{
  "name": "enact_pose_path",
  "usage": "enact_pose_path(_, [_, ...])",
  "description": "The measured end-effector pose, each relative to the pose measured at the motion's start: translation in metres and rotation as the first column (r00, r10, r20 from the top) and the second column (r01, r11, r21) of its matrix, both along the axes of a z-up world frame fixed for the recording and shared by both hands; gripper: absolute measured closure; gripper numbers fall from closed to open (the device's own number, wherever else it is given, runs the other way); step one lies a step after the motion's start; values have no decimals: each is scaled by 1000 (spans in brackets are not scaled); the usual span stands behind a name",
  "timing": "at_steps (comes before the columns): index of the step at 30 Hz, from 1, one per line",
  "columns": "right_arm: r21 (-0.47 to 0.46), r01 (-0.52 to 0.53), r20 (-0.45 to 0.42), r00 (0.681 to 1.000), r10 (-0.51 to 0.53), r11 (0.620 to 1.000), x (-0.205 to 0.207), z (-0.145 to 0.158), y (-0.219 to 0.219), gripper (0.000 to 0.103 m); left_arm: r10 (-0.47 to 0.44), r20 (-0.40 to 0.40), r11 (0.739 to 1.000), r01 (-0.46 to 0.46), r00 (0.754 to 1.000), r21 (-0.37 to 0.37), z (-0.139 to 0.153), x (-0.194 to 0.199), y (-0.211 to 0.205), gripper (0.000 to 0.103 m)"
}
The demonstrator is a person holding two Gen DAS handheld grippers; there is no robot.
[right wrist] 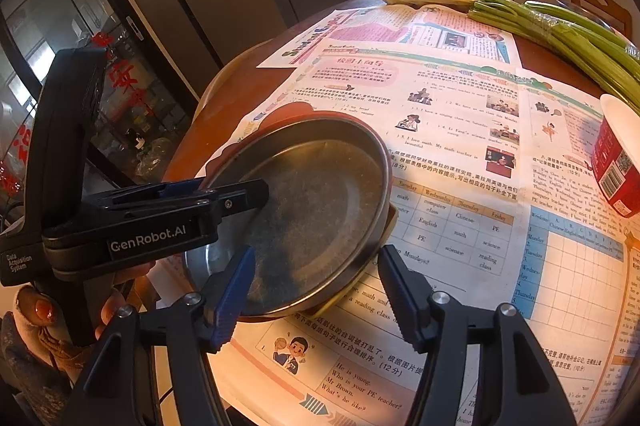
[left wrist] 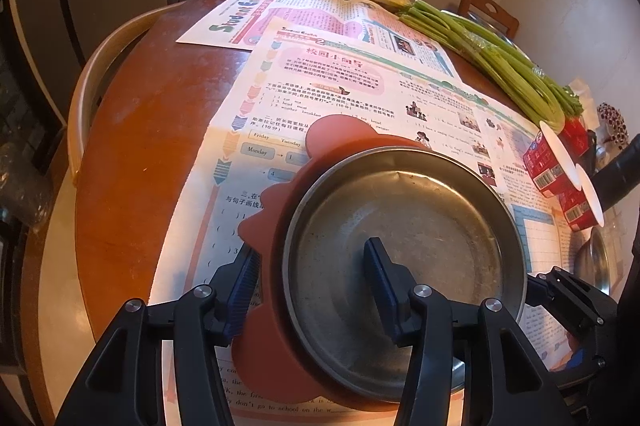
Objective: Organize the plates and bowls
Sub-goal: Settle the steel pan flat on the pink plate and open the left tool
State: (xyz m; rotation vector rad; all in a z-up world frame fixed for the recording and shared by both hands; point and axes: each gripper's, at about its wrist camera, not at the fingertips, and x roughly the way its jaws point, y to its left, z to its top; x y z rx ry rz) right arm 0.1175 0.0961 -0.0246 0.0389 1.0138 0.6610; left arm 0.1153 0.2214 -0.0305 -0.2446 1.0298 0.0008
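Left claw [left wrist: 316, 290] pinching the rims of the red plate [left wrist: 260, 358] and the metal plate [left wrist: 400, 246] stacked in it, on newspaper [right wrist: 460, 162] on the tabletop [left wrist: 160, 130]. Right claw [right wrist: 316, 290] open around the metal plate's near rim, not touching. Red cups [left wrist: 556, 166] farther right.

The metal plate [left wrist: 404, 258] sits in the scalloped dish [left wrist: 276, 266] on newspapers [left wrist: 360, 94] covering the desk [left wrist: 144, 154]; stalks [left wrist: 492, 62] lie at two o'clock.
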Motion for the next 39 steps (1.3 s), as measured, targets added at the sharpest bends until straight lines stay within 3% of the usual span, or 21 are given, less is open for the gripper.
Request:
enact_pose_path(26, [-31, 105, 10, 994, -105, 994, 34, -4, -59, 37, -116, -35, 993, 117, 993, 31, 5, 58, -74, 47])
enact_pose_path(39, [-47, 130, -6, 992, -130, 990, 49, -6, -74, 37, -122, -51, 993, 121, 991, -8, 2, 72, -79, 47])
